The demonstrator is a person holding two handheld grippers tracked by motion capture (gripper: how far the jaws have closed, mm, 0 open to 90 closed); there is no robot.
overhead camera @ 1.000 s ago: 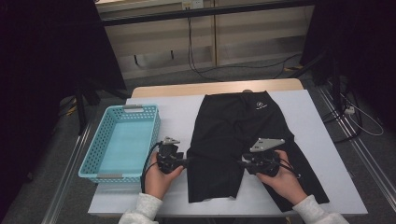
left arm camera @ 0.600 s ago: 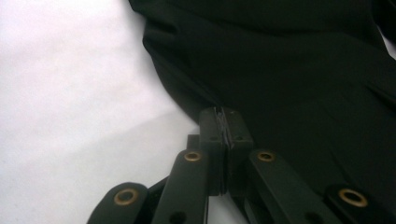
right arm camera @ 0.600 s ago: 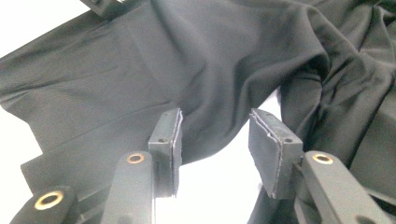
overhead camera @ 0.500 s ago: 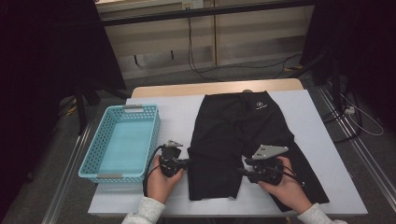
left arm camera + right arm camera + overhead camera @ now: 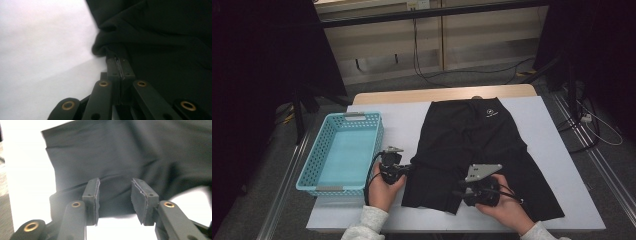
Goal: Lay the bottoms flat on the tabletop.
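High view: white table (image 5: pixel 557 145) amid dark room, left gripper (image 5: pixel 404 169) pinching black shorts (image 5: pixel 472 145), right gripper (image 5: pixel 460 192) half-open.

At lower centre of the high view, the left gripper (image 5: pixel 408 167) has its jaws clamped together, while the right gripper (image 5: pixel 460 191), lower right of centre, holds its jaws apart.
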